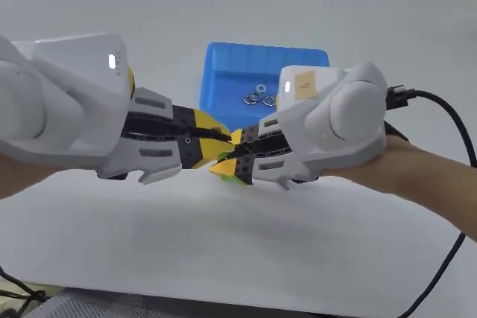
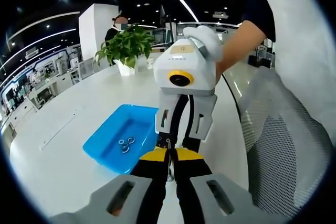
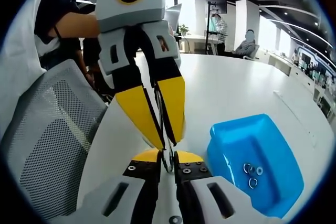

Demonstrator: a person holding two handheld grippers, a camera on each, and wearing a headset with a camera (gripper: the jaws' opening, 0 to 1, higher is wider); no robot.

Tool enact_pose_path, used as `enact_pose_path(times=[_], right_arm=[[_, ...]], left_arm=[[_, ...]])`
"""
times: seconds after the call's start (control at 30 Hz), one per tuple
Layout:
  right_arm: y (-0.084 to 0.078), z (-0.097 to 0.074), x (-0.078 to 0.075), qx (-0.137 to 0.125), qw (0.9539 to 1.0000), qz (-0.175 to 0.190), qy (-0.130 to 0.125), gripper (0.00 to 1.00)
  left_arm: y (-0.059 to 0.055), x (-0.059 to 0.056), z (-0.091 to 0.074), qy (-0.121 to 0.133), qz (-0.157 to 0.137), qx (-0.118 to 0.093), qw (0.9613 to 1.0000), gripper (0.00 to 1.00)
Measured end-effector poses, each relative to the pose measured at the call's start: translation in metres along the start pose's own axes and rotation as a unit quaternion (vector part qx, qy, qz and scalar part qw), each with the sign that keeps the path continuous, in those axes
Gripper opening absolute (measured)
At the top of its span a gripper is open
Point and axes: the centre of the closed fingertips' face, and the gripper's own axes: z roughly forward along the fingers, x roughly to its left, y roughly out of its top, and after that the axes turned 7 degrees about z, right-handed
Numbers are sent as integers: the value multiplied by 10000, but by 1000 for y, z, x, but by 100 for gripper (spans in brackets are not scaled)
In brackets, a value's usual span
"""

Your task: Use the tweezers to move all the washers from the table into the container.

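Left tongs (image 3: pixel 167 141) and right tongs (image 2: pixel 169 148) are both clamping the tweezers (image 3: pixel 168 162); keep them coaxial while one is releasing

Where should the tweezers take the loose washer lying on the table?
Probably pinch the washer across one side of its ring, one tip of the tweezers through the hole, coming from above: it lies flat on the table, so its outer edge offers little purchase.
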Motion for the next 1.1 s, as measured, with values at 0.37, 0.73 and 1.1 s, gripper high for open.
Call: enact_pose_path(times=[0.37,0.73,1.1], right_arm=[[-7,3,1,189,9998,-95,48,13],[-7,1,1,126,9999,-118,-2,10],[-5,0,2,37,9999,-124,-22,10]], left_arm=[[1,-1,2,-69,59,9,10000,7],[3,-2,4,-110,79,51,9999,7],[3,-1,1,-49,3,24,10000,8]])
